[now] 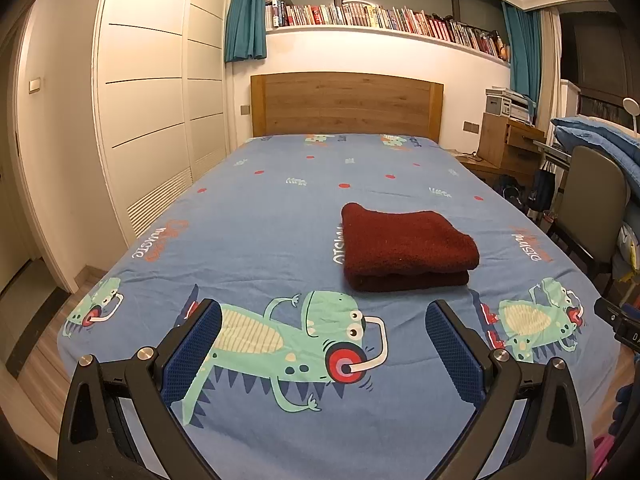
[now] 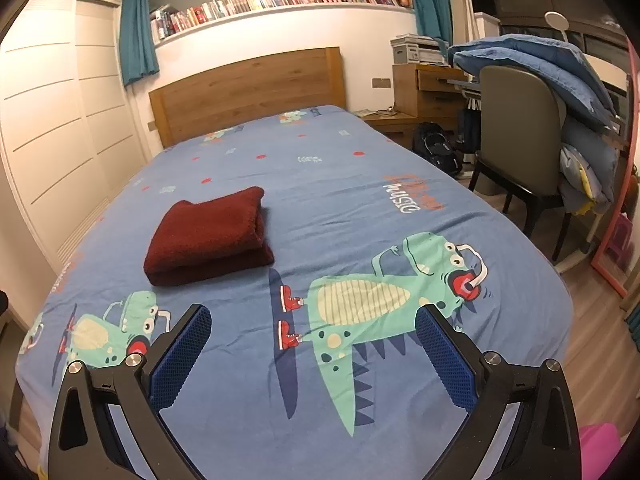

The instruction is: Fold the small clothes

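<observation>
A dark red fuzzy garment (image 1: 406,246) lies folded into a thick rectangle on the blue dinosaur-print bed sheet (image 1: 280,208). It also shows in the right wrist view (image 2: 210,234). My left gripper (image 1: 324,320) is open and empty, held above the foot of the bed, short of the garment. My right gripper (image 2: 314,322) is open and empty too, above the sheet (image 2: 360,168), with the garment ahead and to its left.
A wooden headboard (image 1: 346,104) stands at the far end. White wardrobes (image 1: 148,92) line the left side. A chair (image 2: 520,128) piled with blue bedding, a desk (image 2: 424,88) and bags stand to the right of the bed.
</observation>
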The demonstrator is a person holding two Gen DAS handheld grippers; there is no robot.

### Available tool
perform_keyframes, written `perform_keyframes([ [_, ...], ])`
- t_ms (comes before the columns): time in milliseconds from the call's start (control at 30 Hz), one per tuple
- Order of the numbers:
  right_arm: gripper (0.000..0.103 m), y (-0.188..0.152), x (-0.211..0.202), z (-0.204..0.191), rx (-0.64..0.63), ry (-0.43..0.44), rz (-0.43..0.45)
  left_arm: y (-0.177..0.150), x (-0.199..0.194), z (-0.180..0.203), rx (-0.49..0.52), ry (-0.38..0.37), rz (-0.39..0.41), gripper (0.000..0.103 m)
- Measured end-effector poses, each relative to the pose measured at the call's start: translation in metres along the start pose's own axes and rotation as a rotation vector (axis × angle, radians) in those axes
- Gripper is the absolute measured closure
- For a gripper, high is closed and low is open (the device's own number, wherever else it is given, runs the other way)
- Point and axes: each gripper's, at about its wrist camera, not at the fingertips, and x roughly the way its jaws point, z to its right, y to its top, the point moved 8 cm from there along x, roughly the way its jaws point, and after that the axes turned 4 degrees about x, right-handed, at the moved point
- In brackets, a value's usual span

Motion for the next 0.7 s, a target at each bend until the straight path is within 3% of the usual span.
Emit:
perform_keyframes([
  [700,0.001,-0.0011,-0.0009,0.0004,0.006,-0.004,-0.002,-0.0014,0.0021,0.0027,0.0,-0.016,-0.012,0.002],
])
